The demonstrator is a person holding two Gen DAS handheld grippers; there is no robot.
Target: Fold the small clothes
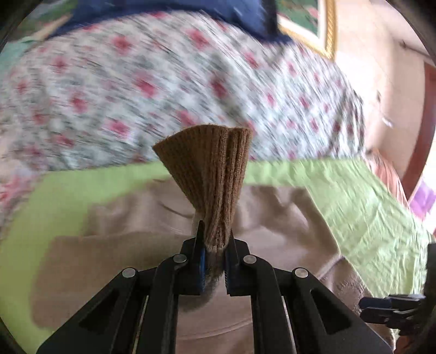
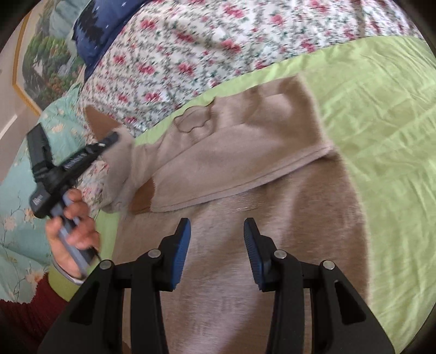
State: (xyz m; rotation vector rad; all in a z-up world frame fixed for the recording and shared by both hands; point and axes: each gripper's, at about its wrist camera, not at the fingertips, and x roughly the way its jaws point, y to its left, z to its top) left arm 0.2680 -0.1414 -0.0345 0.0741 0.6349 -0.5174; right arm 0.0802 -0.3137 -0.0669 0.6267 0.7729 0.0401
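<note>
A beige fuzzy sweater [image 2: 245, 163] lies on a green sheet [image 2: 381, 122], one side folded over its body. My left gripper [image 1: 215, 239] is shut on the brown ribbed cuff [image 1: 207, 168] of a sleeve, and the cuff fans out past the fingertips. The right wrist view shows that gripper [image 2: 109, 140] at the left, held by a hand [image 2: 70, 223], with the sleeve drawn toward it. A second brown cuff [image 2: 143, 200] lies on the sweater's left edge. My right gripper [image 2: 217, 231] hangs open over the sweater's body with nothing between its fingers.
A floral quilt [image 2: 190, 49] is bunched behind the sweater, with a dark blue pillow [image 2: 100, 24] beyond it. A teal flowered cover [image 2: 16, 204] lies at the left. A gold-framed picture [image 2: 41, 68] hangs on the wall. The background in the left wrist view is blurred.
</note>
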